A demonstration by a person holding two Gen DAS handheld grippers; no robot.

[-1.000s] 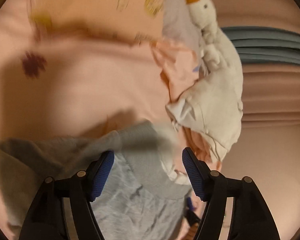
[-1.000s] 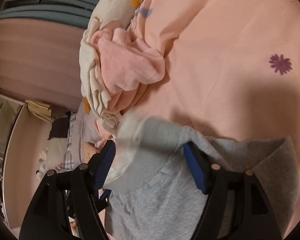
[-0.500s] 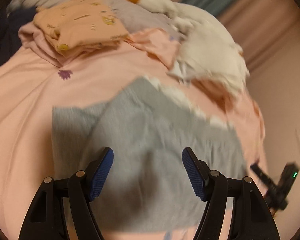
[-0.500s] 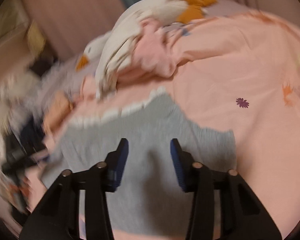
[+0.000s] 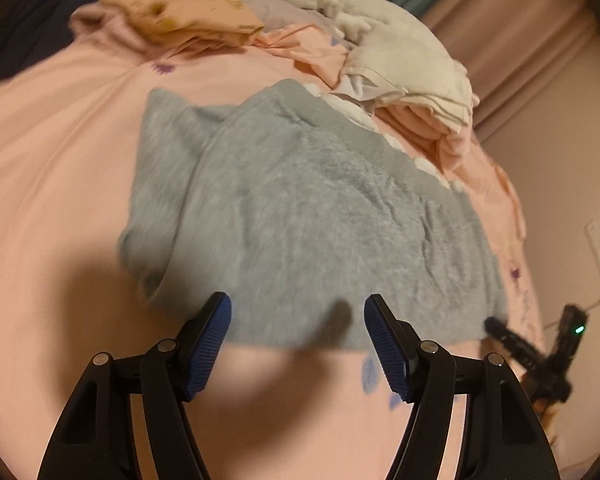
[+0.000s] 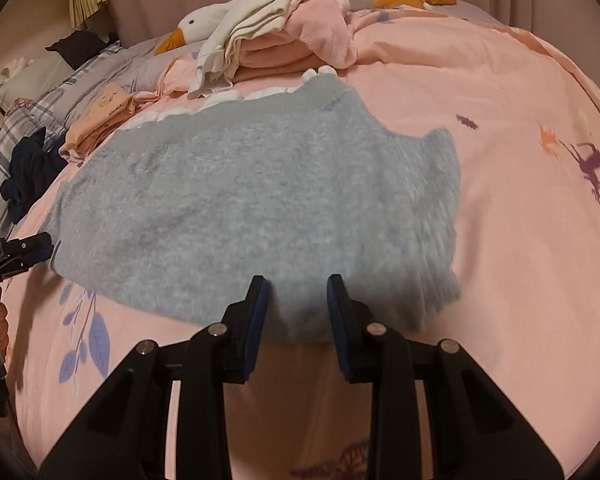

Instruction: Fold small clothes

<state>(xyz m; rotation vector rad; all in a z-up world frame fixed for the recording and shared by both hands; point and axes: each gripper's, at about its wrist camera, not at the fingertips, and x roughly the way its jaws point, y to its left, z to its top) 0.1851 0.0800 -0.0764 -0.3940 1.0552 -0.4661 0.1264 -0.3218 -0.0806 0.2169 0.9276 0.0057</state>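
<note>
I see the grey garment (image 6: 256, 200) lying flat on the pink bedsheet (image 6: 520, 240), just in front of the pile of clothes (image 6: 284, 40). My left gripper (image 5: 298, 344) is spread wide and empty at the garment's near hem; my right gripper (image 6: 296, 316) is partly open, also empty. Risk, in my judgement: a shallow pinch at the hem could also catch the bedsheet, dragging both.

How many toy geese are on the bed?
1: one white toy goose with an orange beak lies at the far side of the pink bed, partly under a cream garment. Others could be hidden.
</note>
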